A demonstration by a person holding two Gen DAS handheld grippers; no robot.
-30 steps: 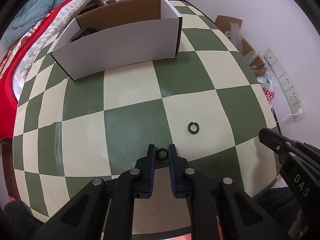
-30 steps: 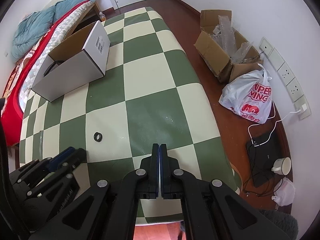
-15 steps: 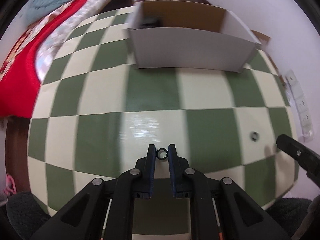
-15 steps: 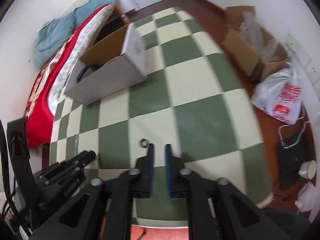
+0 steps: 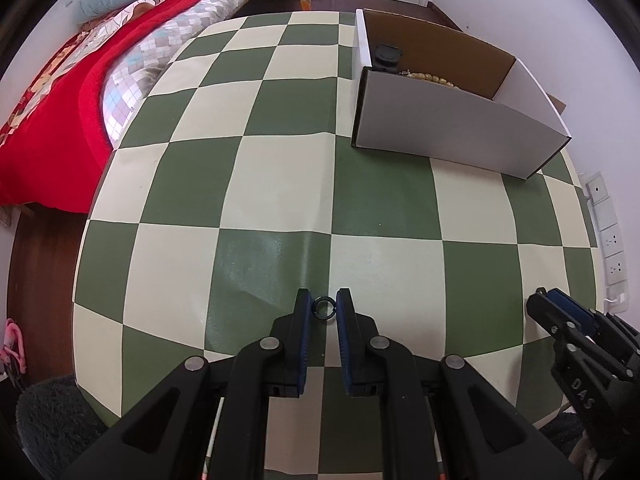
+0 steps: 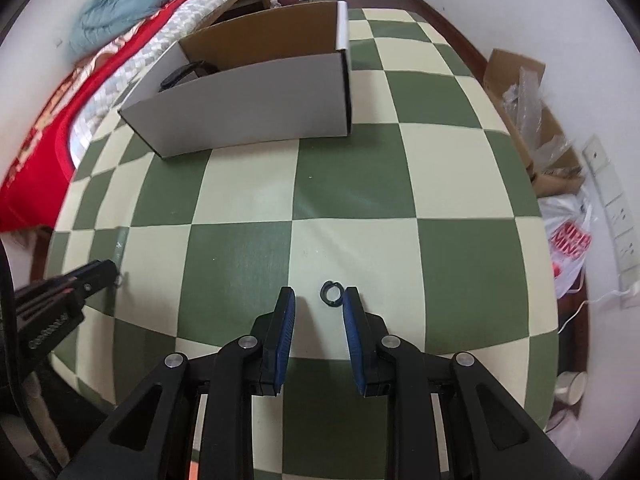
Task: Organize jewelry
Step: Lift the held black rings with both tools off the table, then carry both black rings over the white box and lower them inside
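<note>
My left gripper [image 5: 324, 306] is shut on a small black ring [image 5: 324, 307], held at the fingertips just above the checkered tablecloth [image 5: 280, 184]. A second black ring [image 6: 331, 294] lies on a cream square. My right gripper [image 6: 319, 298] stands open around it, its right finger [image 6: 352, 312] close beside the ring, pads not pressing. The white cardboard box [image 5: 460, 124] stands at the far side, open on top, holding a black item [image 5: 386, 54] and yellow beads [image 5: 430, 77]. In each wrist view the other gripper shows at the edge: the right gripper [image 5: 560, 320], the left gripper [image 6: 80, 280].
A bed with a red blanket [image 5: 52, 120] runs along the table's left side. On the floor to the right are a cardboard box of plastic wrap [image 6: 528, 120], a white shopping bag [image 6: 568, 244] and a mug [image 6: 572, 386]. Wall sockets [image 5: 608, 240] are on the right.
My right gripper has opened and moved left, over the ring on the table. My left gripper has carried its ring leftward and rolled, so the box now sits upper right in its view.
</note>
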